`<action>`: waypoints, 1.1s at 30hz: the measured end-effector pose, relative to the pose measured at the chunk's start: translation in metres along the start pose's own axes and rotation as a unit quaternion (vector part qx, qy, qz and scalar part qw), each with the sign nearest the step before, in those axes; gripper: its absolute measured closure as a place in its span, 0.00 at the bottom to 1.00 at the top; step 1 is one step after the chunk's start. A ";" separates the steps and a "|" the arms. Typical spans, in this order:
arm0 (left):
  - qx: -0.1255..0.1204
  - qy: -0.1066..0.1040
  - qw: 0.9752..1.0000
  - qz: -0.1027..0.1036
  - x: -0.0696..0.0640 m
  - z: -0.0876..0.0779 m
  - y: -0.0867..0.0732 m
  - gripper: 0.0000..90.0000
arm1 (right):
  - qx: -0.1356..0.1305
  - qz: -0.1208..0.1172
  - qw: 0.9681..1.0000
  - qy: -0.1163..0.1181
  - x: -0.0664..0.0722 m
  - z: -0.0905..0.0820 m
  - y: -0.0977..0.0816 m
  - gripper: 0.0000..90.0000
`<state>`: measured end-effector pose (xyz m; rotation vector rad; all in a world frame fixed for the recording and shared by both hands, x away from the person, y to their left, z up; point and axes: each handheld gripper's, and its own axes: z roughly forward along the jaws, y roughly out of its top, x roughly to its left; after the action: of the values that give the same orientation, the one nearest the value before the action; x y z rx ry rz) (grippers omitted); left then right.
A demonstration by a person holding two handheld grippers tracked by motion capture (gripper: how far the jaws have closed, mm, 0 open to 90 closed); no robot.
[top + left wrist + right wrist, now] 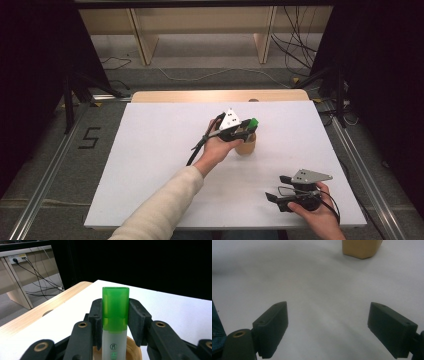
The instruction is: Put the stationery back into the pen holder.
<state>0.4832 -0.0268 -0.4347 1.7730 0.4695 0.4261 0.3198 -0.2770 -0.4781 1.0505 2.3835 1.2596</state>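
A highlighter with a green cap (115, 307) and a pale translucent body stands upright between the jaws of my left gripper (115, 320), which is shut on it. Its lower end hangs over the mouth of a round wooden cup (133, 348). From above, the left gripper (248, 127) hovers over the cup (246, 145) near the middle of the white table (150, 150), and the green cap (253, 122) pokes out at the tip. My right gripper (278, 187) rests open low at the front right, nothing between its jaws; the cup's base (360, 248) lies ahead of it.
A wooden strip (200, 96) runs along the far edge of the table. Beyond it are wooden table legs, cables on the floor and black curtains at both sides. Metal rails flank the table on the floor.
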 end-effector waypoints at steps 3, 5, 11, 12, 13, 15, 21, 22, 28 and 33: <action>0.004 0.001 1.000 0.002 0.000 0.001 -0.001 0.74 | 0.000 -0.001 1.000 0.000 0.000 0.000 0.000 0.19; 0.011 0.001 1.000 0.007 0.000 0.002 -0.003 0.74 | 0.000 -0.001 1.000 0.000 0.000 0.000 0.000 0.19; 0.029 0.007 1.000 0.007 0.000 0.003 -0.009 0.74 | 0.002 0.000 1.000 0.000 0.000 0.000 0.000 0.19; 0.030 0.009 0.999 0.007 0.001 0.003 -0.010 0.74 | 0.002 0.000 1.000 0.000 0.000 0.000 0.000 0.19; 0.034 0.010 0.999 0.009 0.001 0.003 -0.011 0.74 | 0.000 0.000 1.000 0.001 0.000 0.000 0.000 0.19; 0.038 0.011 0.999 0.008 0.002 0.003 -0.014 0.74 | 0.000 -0.002 1.000 0.000 0.000 0.000 0.000 0.19; 0.038 0.010 0.999 0.007 0.002 0.002 -0.014 0.74 | 0.000 -0.001 1.000 0.000 0.000 0.000 0.000 0.20; 0.038 0.009 0.999 0.004 0.002 0.002 -0.014 0.73 | 0.000 -0.002 1.000 0.000 0.000 0.000 0.000 0.19; 0.048 0.007 0.999 0.006 0.002 0.003 -0.016 0.69 | 0.001 -0.003 1.000 0.001 0.000 0.000 0.000 0.19; 0.047 0.008 0.999 0.006 0.001 0.003 -0.016 0.68 | 0.000 -0.002 1.000 0.000 0.000 0.000 0.000 0.19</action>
<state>0.4842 -0.0252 -0.4504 1.8644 0.4966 0.4334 0.3198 -0.2767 -0.4781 1.0445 2.3857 1.2583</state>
